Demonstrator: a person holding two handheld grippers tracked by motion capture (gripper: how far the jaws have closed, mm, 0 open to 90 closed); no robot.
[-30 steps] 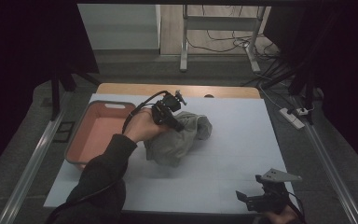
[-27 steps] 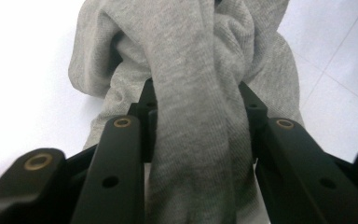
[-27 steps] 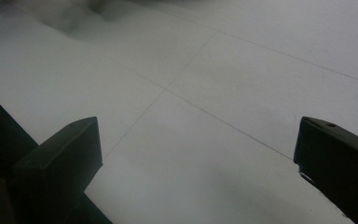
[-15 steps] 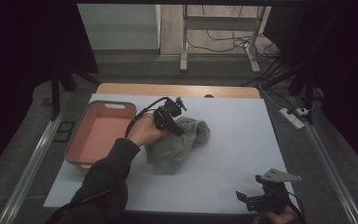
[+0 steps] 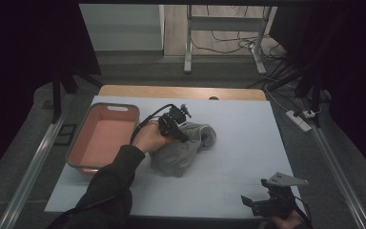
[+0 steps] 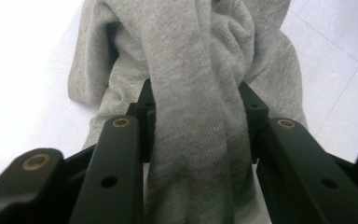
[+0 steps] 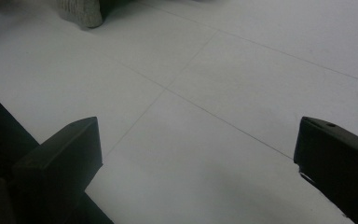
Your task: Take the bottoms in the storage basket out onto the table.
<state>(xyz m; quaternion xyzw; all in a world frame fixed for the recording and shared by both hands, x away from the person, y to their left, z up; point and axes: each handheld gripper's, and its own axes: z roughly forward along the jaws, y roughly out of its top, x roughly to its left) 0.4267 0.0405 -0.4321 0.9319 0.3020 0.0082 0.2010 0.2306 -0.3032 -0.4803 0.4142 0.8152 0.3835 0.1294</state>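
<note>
One item is in hand: a soft grey knitted cloth garment (image 5: 183,148), lying crumpled near the middle of the white-covered bench (image 5: 248,133), just right of the pink rectangular plastic tub (image 5: 102,138) that stands at the left side.

Left to right:

1. Pink tub. It holds nothing visible and stands apart from the garment.
2. Left gripper (image 5: 183,131). Its jaws are closed on a bunched ridge of the grey knit; in the left gripper view the fabric (image 6: 191,93) rises as a thick fold between both jaws and spills past them onto the bench.
3. Garment. Judged light, limp and compressible, with no stiffness; it will sag and trail from any single hold. The ribbed knit should grip well against the pads and is not fragile. A thick gathered fold, as now taken, gives the safest purchase; a single thin layer is likely to slip or stretch.
4. Right gripper (image 5: 259,205). It sits at the near right corner of the bench, well apart from the garment, jaws spread wide over bare surface and holding nothing.

If transfer to the tub is intended, expect hanging parts to drag across the rim.
</note>
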